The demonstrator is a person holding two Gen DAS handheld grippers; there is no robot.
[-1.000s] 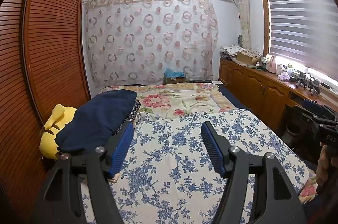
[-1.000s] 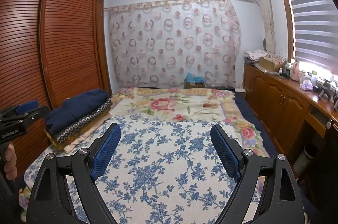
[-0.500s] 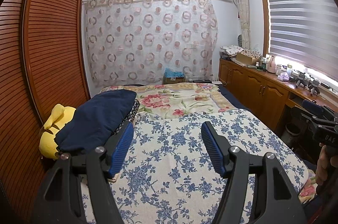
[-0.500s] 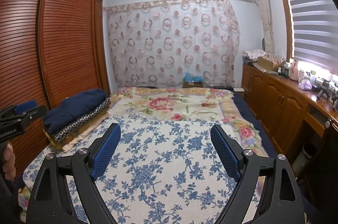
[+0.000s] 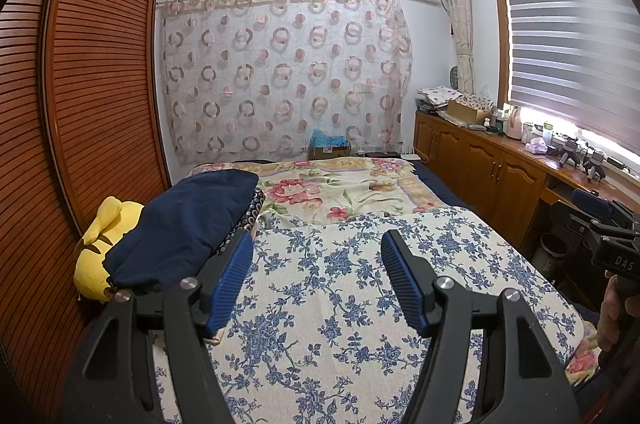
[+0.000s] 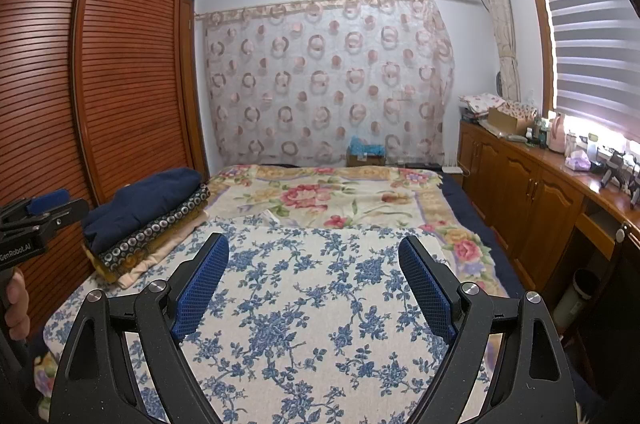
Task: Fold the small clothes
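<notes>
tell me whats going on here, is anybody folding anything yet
Not yet. A person holds a two-finger gripper in each hand over a bed; the left gripper and the right gripper are both open and empty, above a blue-flowered cover. No loose garment lies in front of them. A stack of folded textiles topped by a navy piece sits at the left edge of the bed, with a yellow plush toy beside it.

yellow plush toy [image 5: 94,264] half hidden
</notes>
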